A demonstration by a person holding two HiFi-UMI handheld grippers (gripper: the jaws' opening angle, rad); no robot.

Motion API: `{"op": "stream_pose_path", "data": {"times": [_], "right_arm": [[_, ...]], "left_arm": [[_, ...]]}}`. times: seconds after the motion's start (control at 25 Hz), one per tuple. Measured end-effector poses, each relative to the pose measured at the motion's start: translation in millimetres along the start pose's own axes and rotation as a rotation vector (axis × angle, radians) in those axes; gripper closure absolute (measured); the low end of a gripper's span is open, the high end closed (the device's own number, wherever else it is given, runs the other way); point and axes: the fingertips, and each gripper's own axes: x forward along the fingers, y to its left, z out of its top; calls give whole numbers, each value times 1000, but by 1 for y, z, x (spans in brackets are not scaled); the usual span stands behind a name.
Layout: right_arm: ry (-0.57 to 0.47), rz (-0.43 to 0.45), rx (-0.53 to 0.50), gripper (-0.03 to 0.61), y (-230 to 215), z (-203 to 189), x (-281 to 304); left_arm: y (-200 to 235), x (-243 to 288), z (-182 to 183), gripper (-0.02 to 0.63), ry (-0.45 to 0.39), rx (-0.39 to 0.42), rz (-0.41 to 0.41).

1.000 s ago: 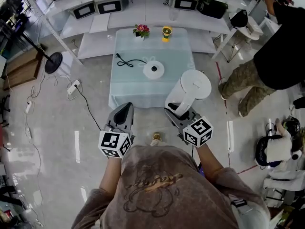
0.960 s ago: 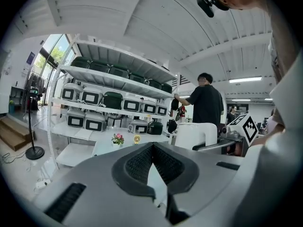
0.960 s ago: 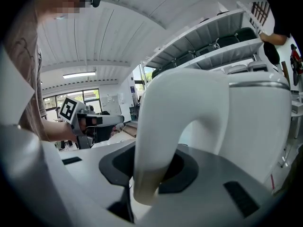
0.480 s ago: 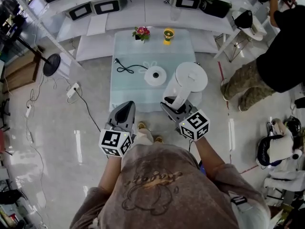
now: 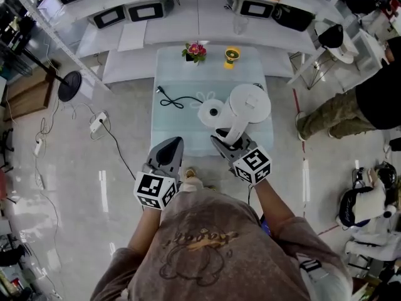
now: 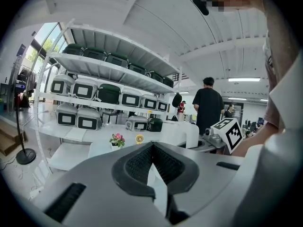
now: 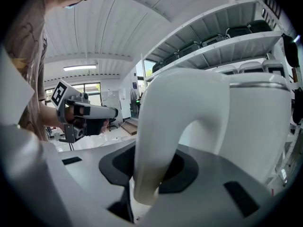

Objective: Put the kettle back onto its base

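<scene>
In the head view the white kettle (image 5: 249, 104) hangs over the right part of the pale cloth-covered table (image 5: 182, 130). My right gripper (image 5: 224, 139) is shut on its curved handle (image 7: 152, 141), and the kettle body (image 7: 258, 126) fills the right gripper view. The round white base (image 5: 212, 113) lies on the table just left of the kettle, its black cord (image 5: 177, 99) trailing to the left. My left gripper (image 5: 166, 153) is shut and empty, short of the table's near edge; its ribbed pads (image 6: 139, 162) meet at the tip.
A small flower pot (image 5: 195, 51) and a yellow ornament (image 5: 232, 55) stand at the table's far edge. White shelves (image 5: 156, 17) with appliances run behind it. A person in camouflage trousers (image 5: 332, 115) stands to the right. A power strip (image 5: 98, 122) lies on the floor at left.
Both grippers have moved forward toward the table. The kettle has gone from short of the table's front to over it, right beside the base. The person at right has drifted toward the edge.
</scene>
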Motion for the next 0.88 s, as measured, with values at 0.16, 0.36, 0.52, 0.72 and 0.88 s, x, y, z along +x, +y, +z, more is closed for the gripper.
{"op": "stream_pose_path", "data": {"times": [0.16,0.36,0.52,0.72,0.88], "right_arm": [[12,10,-11,474,-14,-8,25],[23,28,-39,474,-27,-25,54],[30,35,-50,474,-38,-36,79],[42,39,-53,472,-53,-48,103],[53,45,-58,472,-56,-58,117]], "left_arm": [[11,9,-2,594,18,-3,0],[23,19,-8,594,38,-5,0],[32,26,-12,594,58,-6,1],[44,33,-17,594,82,-9,12],[54,32,-20,594,95,-10,32]]}}
